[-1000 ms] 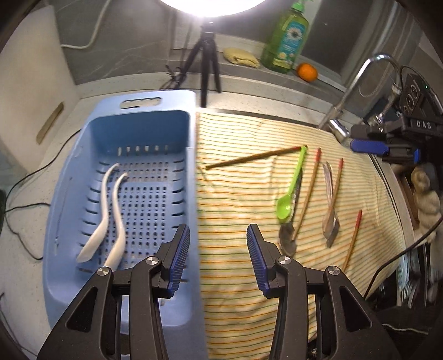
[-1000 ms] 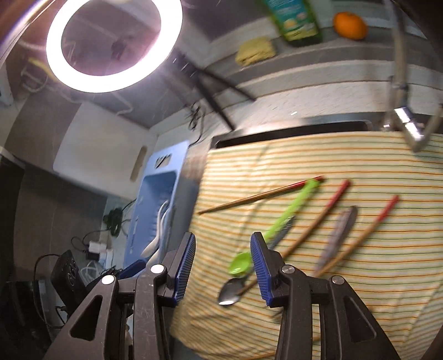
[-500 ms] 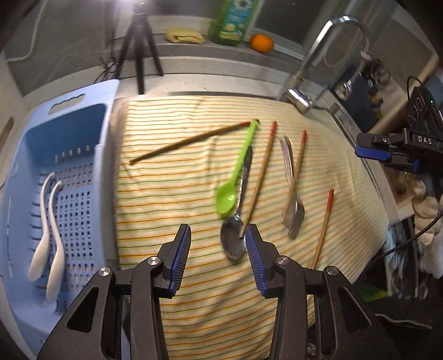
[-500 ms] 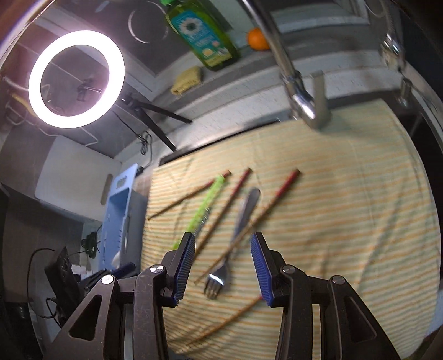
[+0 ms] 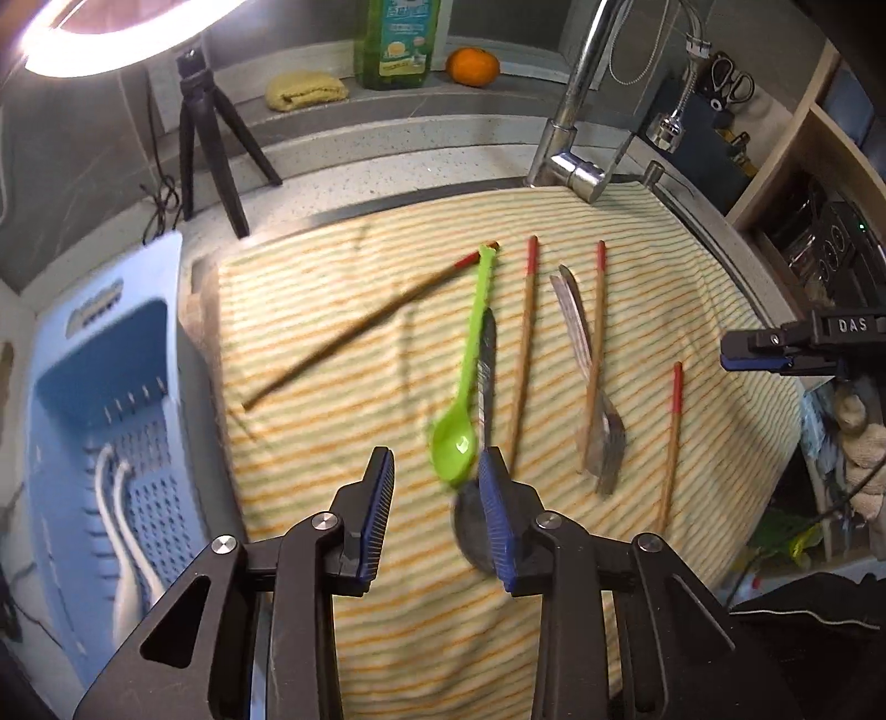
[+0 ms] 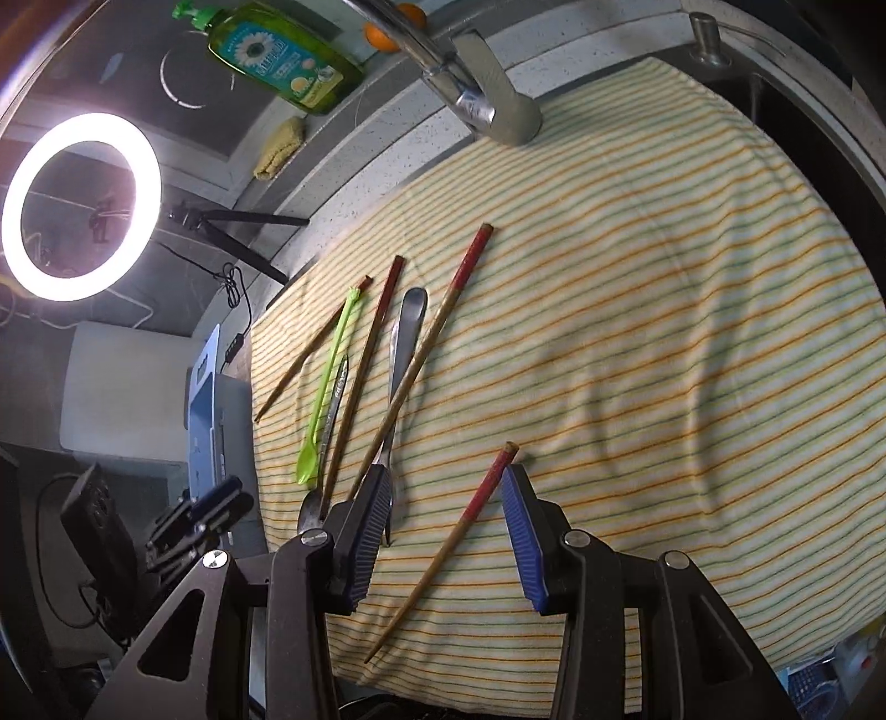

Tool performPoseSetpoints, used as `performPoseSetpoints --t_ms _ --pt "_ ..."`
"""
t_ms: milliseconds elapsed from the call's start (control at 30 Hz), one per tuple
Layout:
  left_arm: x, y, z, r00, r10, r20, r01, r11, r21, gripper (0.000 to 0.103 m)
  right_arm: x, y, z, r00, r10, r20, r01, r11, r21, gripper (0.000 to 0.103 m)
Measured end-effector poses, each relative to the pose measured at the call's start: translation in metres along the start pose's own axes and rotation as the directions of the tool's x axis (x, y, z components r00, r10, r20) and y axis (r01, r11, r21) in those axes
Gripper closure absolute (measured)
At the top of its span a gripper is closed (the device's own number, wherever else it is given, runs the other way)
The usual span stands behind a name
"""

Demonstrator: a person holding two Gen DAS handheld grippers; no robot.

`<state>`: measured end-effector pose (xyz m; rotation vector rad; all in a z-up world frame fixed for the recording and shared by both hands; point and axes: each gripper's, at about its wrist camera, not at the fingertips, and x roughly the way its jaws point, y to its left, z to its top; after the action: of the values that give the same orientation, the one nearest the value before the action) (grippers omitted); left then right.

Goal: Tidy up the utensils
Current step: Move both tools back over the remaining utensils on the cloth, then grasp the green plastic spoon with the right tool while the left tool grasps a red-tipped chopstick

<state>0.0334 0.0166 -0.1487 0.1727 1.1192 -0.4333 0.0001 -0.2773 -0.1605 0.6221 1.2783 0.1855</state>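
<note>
While both claws gape wide, left claw [image 5: 434, 498], right claw [image 6: 443, 512]; 4 chopsticks [image 5: 523, 354], 1 green spoon [image 5: 462, 401], 1 fork [image 5: 601, 437]

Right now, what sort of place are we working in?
Most likely a home kitchen sink counter: a faucet rises over the striped cloth, dish soap stands on the ledge behind, and utensils lie beside a blue drain basket.

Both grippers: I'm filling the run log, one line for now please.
left gripper: open, near green spoon | right gripper: open, over chopstick | blue basket: two white spoons
</note>
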Motion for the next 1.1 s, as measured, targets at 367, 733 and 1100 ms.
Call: performPoseSetpoints --t_ms 367,733,1100 --pt "0.035 0.026 0.055 0.996 0.043 -0.084 -0.033 0.993 0.115 0.081 0.043 0.069 0.036 0.994 0.112 -0.014 -0.113 0.992 -0.055 0.072" --pt "0.085 0.021 0.071 0.980 0.092 -0.178 -0.050 0.973 0.227 0.081 0.127 0.084 0.069 0.986 0.080 -0.147 -0.079 0.997 0.011 0.077" --pt "0.098 0.021 0.080 0.977 0.101 -0.190 -0.042 0.956 0.291 0.081 0.153 0.100 0.067 0.974 0.065 -0.215 -0.068 0.998 -0.007 0.080"
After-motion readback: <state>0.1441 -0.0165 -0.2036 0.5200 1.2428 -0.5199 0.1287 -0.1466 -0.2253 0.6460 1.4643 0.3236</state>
